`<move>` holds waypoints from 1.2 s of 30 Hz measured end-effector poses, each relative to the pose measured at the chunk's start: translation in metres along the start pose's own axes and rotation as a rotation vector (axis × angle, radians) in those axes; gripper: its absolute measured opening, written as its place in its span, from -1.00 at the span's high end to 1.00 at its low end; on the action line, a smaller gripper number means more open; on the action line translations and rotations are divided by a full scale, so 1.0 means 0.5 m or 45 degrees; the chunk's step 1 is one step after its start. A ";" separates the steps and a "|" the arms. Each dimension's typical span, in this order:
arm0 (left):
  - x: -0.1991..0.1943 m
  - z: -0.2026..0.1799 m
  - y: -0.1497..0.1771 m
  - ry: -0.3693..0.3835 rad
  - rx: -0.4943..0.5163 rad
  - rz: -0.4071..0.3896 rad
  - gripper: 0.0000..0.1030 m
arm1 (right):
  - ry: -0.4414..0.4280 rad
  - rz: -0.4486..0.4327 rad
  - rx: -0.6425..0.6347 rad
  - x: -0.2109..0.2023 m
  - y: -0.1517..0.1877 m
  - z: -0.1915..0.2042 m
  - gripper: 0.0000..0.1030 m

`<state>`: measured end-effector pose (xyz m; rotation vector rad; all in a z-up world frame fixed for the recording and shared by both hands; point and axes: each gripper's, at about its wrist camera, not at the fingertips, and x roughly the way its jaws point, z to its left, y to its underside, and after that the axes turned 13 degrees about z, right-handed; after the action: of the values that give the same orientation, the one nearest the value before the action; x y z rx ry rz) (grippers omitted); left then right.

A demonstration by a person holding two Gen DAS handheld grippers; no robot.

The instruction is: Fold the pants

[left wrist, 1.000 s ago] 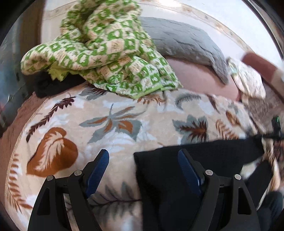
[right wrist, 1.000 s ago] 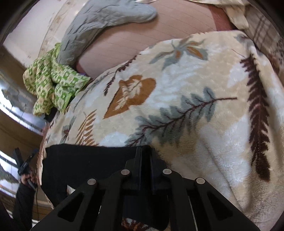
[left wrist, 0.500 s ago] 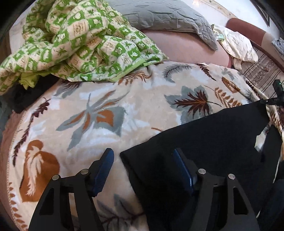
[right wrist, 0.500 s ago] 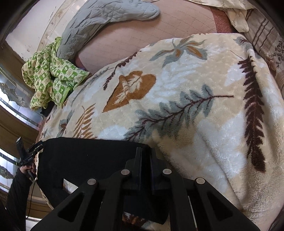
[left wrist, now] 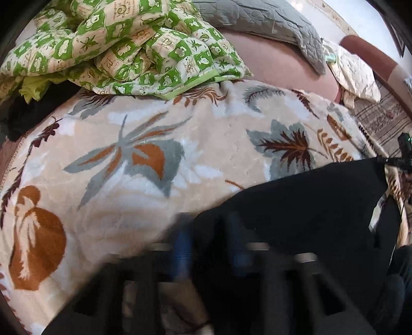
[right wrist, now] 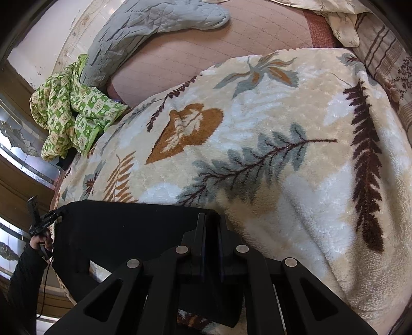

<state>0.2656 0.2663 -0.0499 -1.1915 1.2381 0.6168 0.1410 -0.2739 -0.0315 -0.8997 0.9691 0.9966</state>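
Note:
Black pants (left wrist: 309,206) lie stretched across the near edge of a leaf-patterned blanket (left wrist: 128,154). My left gripper (left wrist: 208,232) is blurred in its own view. Its blue pads (left wrist: 180,242) are closing on the pants' left corner, with black cloth bunched between them. The right wrist view shows that gripper (right wrist: 38,221) small at the pants' far end, held by a hand in a dark sleeve. My right gripper (right wrist: 211,226) is shut on the other corner of the pants (right wrist: 116,226), its fingers pressed together over the cloth.
A crumpled green checked quilt (left wrist: 116,46) lies at the back of the blanket, with a grey quilted cover (left wrist: 270,23) behind it on a pink mattress (right wrist: 206,51). Cream bedding (left wrist: 355,72) and striped fabric (right wrist: 386,59) sit at the right. Wooden panelling (right wrist: 15,180) borders the bed.
My left gripper sank toward the pants' corner and its jaws went from wide open to nearly together around the black cloth. The right gripper kept still, shut on its corner.

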 end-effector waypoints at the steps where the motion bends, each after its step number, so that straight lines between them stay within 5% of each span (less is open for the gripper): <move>1: -0.005 -0.006 0.003 -0.019 0.021 -0.005 0.84 | 0.012 -0.006 -0.007 -0.001 0.001 0.003 0.88; 12: -0.221 -0.131 0.118 -0.215 0.289 -0.252 0.85 | 0.051 -0.115 -0.243 -0.091 0.106 0.055 0.89; 18: -0.282 -0.213 0.237 -0.388 0.425 -0.389 0.85 | 0.053 -0.159 -0.363 -0.138 0.223 0.077 0.89; 27: -0.298 -0.288 0.352 -0.719 0.645 -0.521 0.85 | 0.142 -0.206 -0.392 -0.172 0.285 0.062 0.89; 29: -0.295 -0.289 0.392 -0.634 0.672 -0.462 0.85 | 0.164 -0.188 -0.434 -0.168 0.307 0.059 0.89; 32: -0.296 -0.253 0.464 -0.380 0.616 -0.338 0.82 | 0.216 -0.135 -0.532 -0.144 0.366 0.059 0.87; 35: -0.287 -0.201 0.556 -0.087 0.392 -0.236 0.65 | 0.274 -0.097 -0.568 -0.116 0.424 0.052 0.71; 36: -0.286 -0.177 0.585 -0.013 0.278 -0.229 0.36 | 0.277 -0.101 -0.565 -0.114 0.443 0.049 0.69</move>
<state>-0.0662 0.3123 -0.0077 -1.0996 1.1430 0.3448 -0.0761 -0.2021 -0.0058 -1.4296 0.8981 1.0812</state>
